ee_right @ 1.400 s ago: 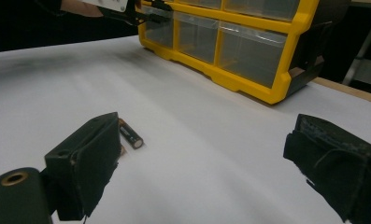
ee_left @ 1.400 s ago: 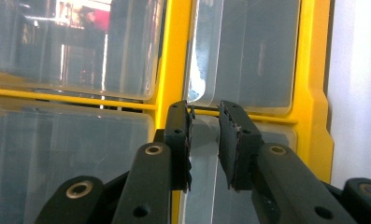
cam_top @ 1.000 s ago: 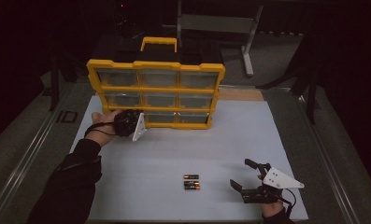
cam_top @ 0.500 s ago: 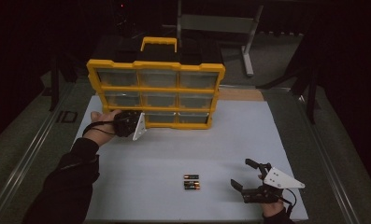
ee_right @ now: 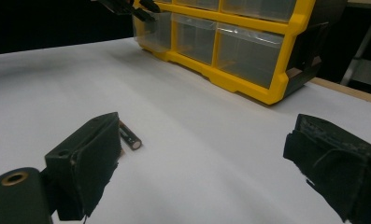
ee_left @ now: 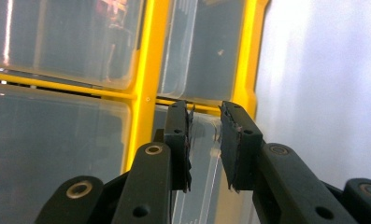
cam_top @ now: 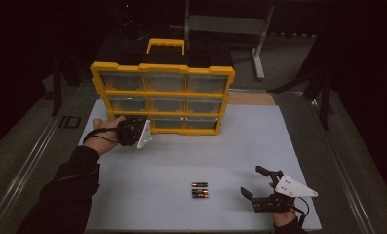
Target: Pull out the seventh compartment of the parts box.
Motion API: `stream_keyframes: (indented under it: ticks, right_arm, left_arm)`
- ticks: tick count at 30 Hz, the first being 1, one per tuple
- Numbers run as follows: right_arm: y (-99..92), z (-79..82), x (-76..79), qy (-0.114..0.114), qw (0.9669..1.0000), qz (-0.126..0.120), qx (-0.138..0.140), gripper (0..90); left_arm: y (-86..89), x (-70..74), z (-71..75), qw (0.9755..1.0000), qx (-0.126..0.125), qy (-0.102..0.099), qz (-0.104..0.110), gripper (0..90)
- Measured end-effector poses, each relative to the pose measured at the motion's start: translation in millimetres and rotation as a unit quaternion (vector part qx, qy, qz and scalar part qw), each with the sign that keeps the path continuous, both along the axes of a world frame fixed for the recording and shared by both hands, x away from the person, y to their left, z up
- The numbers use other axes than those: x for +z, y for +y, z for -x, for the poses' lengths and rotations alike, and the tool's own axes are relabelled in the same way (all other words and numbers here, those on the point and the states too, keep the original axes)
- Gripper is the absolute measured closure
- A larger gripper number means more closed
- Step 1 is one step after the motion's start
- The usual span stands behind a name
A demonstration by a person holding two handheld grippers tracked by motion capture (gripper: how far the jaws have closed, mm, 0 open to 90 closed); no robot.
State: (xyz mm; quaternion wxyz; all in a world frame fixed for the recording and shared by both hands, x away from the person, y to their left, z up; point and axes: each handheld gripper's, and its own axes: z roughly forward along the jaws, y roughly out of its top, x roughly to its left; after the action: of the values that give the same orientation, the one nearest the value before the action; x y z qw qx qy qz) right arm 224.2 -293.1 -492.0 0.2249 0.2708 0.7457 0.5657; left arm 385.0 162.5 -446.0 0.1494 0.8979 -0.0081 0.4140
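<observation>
the yellow drawer organizer (cam_top: 163, 97) stands upright at the far side of the white table (cam_top: 230, 151), its clear drawer fronts facing the person, which puts every drawer within a straight pull. the left gripper (cam_top: 141, 131) is up against the bottom-left drawer (cam_top: 132, 121), probably to draw it out so something can go in. in the left gripper view its jaws stand a narrow way apart, straddling the clear front edge of that drawer (ee_left: 206, 140); the pads look close to the plastic on both sides, but whether they actually press on it cannot be told from here. in the right gripper view that drawer (ee_right: 153, 28) seems to sit slightly proud of its neighbours.

the batteries (cam_top: 199, 190) lie together on the near part of the table, well apart from the organizer, likely waiting as the load for the drawer. the right gripper (cam_top: 261, 187) rests low just to their right, jaws wide open and empty, pointed toward them; one battery (ee_right: 129, 136) shows just beyond its left jaw, not touched.
</observation>
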Motion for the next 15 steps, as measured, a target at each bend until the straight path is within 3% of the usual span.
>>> stream_keyframes:
  ticks: [15]
  right_arm:
    - [-0.1,0.6,0.4,0.0,1.0,0.0,0.0,9.0]
  left_arm:
    - [2.9,5.7,17.1,0.9995,-0.011,0.029,0.004,72.3]
